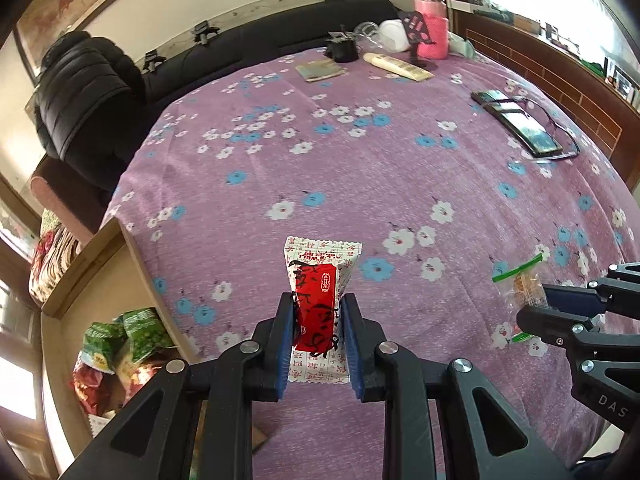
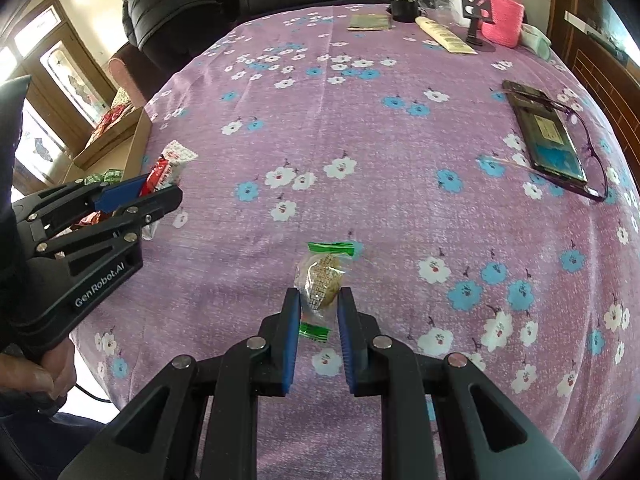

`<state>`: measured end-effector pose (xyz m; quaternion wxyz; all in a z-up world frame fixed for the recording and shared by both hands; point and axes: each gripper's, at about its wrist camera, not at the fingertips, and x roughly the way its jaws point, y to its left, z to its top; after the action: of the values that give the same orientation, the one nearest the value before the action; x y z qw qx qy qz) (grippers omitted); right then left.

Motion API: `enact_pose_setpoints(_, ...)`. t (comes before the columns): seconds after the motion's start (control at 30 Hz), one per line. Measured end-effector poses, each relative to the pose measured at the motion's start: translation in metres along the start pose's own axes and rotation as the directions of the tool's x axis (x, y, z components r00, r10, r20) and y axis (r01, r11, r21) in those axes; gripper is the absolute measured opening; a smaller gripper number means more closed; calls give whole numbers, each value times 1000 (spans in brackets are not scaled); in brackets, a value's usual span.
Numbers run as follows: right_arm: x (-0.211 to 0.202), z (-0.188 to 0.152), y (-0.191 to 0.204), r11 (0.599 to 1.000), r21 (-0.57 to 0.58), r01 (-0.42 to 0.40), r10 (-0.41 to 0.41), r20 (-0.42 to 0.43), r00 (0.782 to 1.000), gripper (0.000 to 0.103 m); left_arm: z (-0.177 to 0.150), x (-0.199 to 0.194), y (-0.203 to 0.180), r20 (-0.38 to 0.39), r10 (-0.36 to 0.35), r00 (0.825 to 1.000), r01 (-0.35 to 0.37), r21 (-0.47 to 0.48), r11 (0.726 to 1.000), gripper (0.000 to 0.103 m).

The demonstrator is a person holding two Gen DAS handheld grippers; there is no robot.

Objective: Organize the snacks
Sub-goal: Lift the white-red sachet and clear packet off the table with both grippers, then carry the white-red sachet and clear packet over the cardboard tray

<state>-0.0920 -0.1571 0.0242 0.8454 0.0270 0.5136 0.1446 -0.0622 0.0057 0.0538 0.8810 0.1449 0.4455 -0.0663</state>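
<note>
The left gripper (image 1: 318,320) is squeezing a red-and-white snack packet (image 1: 320,300) between its blue pads, so the packet is sticking up above the purple flowered cloth (image 1: 320,168) in the lower middle of the left wrist view. The right gripper (image 2: 319,312) is pinching a small clear-wrapped biscuit with green ends (image 2: 322,280), low in the middle of the right wrist view; its jaws are closed tight on the wrapper so it is not slipping out. Both grippers are pointing down at the table, likely because that is how the snacks are being picked up. A cardboard box (image 1: 120,248) is sitting at the left edge of the table, and green and red snack bags (image 1: 120,344) are already lying inside it, so it looks like the place where snacks are going. The left gripper's packet is nearer the box, so it will probably go in first. A phone with glasses on it (image 2: 548,136) is lying far off at the right, out of the way.
</note>
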Motion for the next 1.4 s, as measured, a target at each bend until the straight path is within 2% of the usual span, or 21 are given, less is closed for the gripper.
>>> enact_pose_setpoints(0.53, -3, 26, 43, 991, -122, -54, 58, 29, 998, 18, -7, -28, 65, 35, 73, 997, -66, -166, 984, 24)
enact_pose_setpoints(1.0, -9, 58, 104, 961, -241, -138, 153, 47, 987, 18, -35, -40, 134, -4, 155, 988, -147, -329, 933, 24)
enact_pose_setpoints(1.4, 6, 70, 183, 904, -342, -255, 268, -11, 963, 18, -76, -37, 182, -88, 197, 977, -215, -404, 889, 24)
